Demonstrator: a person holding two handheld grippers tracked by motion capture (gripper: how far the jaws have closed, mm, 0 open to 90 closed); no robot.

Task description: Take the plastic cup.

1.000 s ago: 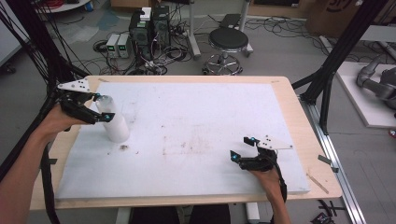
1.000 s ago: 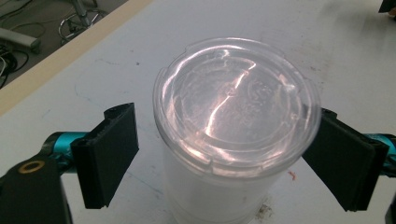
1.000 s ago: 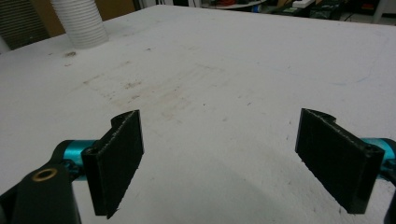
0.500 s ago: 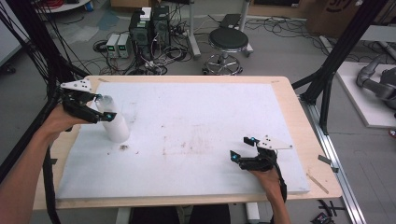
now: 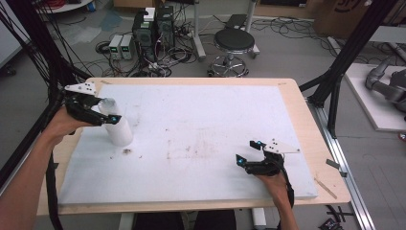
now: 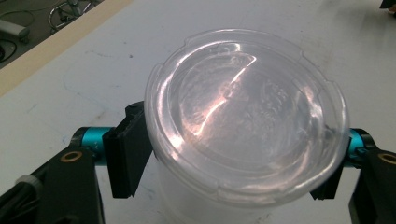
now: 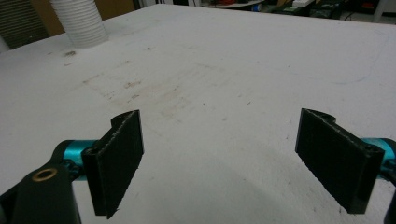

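At the table's (image 5: pixel 306 120) left edge, the left gripper (image 5: pixel 98 112) has just been closing on the cup (image 5: pixel 119 132), which has not moved since the earlier frame; its pads appear to touch the walls. The left gripper view shows the cup's clear lid (image 6: pixel 245 116). The right gripper (image 5: pixel 246 153) rests wide open, empty.

White ribbed cup (image 5: pixel 119 132) with clear lid (image 6: pixel 246 109), upright, between left gripper (image 5: pixel 98 109) pads just under lid rim.

Black stool (image 5: pixel 234 40) and computer boxes (image 5: pixel 154 28) beyond the table (image 5: pixel 306 120).
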